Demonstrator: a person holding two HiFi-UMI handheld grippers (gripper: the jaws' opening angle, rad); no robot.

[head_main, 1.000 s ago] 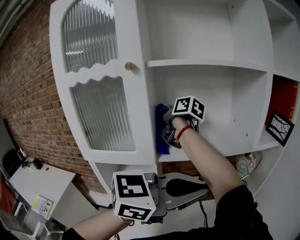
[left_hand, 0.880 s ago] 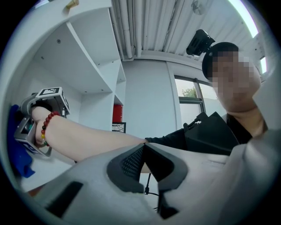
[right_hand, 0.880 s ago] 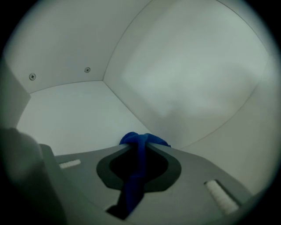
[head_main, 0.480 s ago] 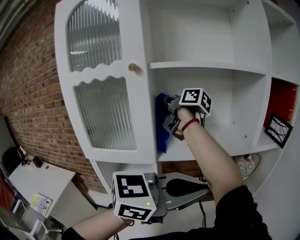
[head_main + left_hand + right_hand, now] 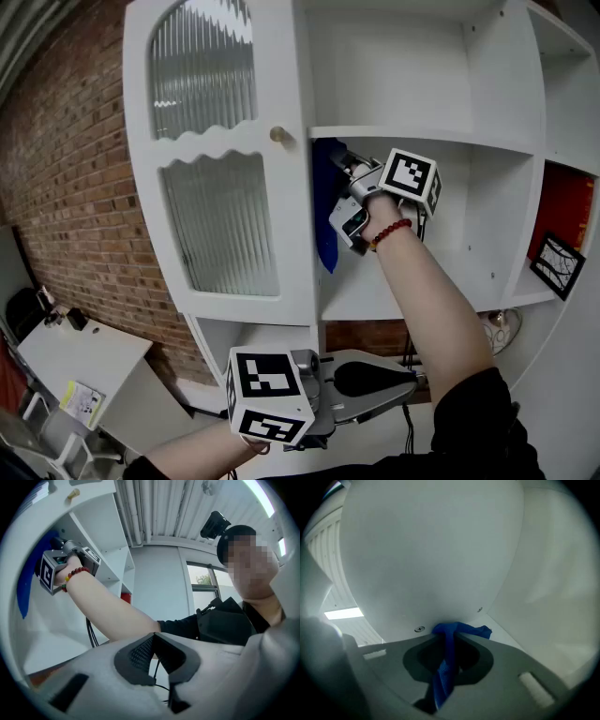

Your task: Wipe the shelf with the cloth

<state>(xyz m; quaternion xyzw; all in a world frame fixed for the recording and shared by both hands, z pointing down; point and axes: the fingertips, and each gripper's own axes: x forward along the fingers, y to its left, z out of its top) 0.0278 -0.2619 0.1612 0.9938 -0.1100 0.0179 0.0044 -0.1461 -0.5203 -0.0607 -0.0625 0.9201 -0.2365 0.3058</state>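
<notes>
We hold the right gripper (image 5: 340, 161) up inside the white shelf (image 5: 441, 139), in its middle compartment, just under the upper board. Its jaws are clamped on the blue cloth (image 5: 324, 214), which hangs down along the compartment's left wall beside the ribbed glass door (image 5: 225, 225). In the right gripper view the cloth (image 5: 449, 660) is bunched between the jaws, its top touching the white surface. Our left gripper (image 5: 403, 377) sits low, well apart from the shelf, jaws together with nothing between them.
</notes>
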